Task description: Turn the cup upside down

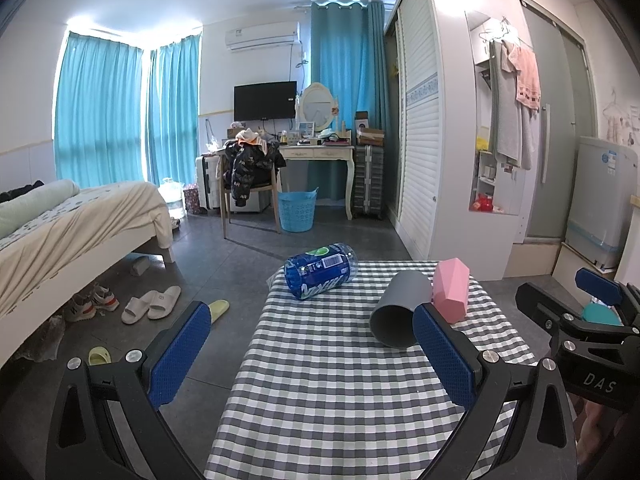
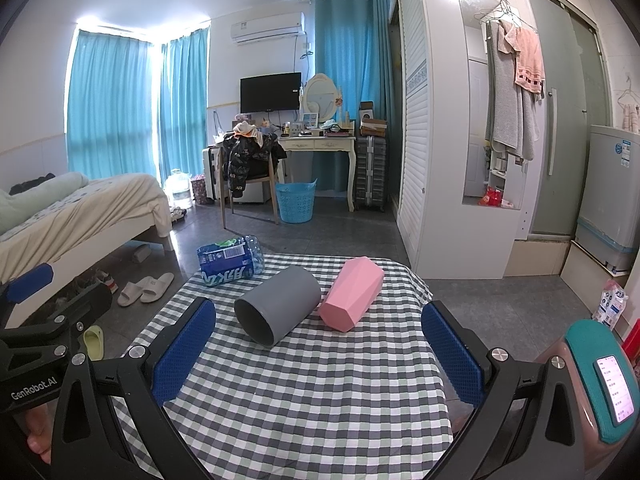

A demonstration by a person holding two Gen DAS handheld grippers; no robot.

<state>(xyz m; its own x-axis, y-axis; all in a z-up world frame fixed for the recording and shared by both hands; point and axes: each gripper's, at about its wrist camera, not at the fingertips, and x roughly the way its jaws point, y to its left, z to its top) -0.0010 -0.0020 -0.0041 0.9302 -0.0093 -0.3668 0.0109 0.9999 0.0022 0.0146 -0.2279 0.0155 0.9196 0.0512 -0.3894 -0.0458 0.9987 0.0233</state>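
So nothing was really done yet: right gripper [image 2: 318, 354] and left gripper [image 1: 312, 354] both hung spread wide and empty over the checkered tablecloth [image 2: 312, 400]. Grey cup [image 2: 276, 306] lay on its side mid-frame, mouth toward camera, touching the pink cup [image 2: 352, 294]; grab and flip both left

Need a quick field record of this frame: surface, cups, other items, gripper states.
surface: table with checked cloth
grey cup: on its side, open mouth toward the cameras
pink cup: on its side, right of the grey cup
bottle: blue label, lying at the far left edge
left gripper: open, holding nothing
right gripper: open, holding nothing
task state: neither cup upside down yet
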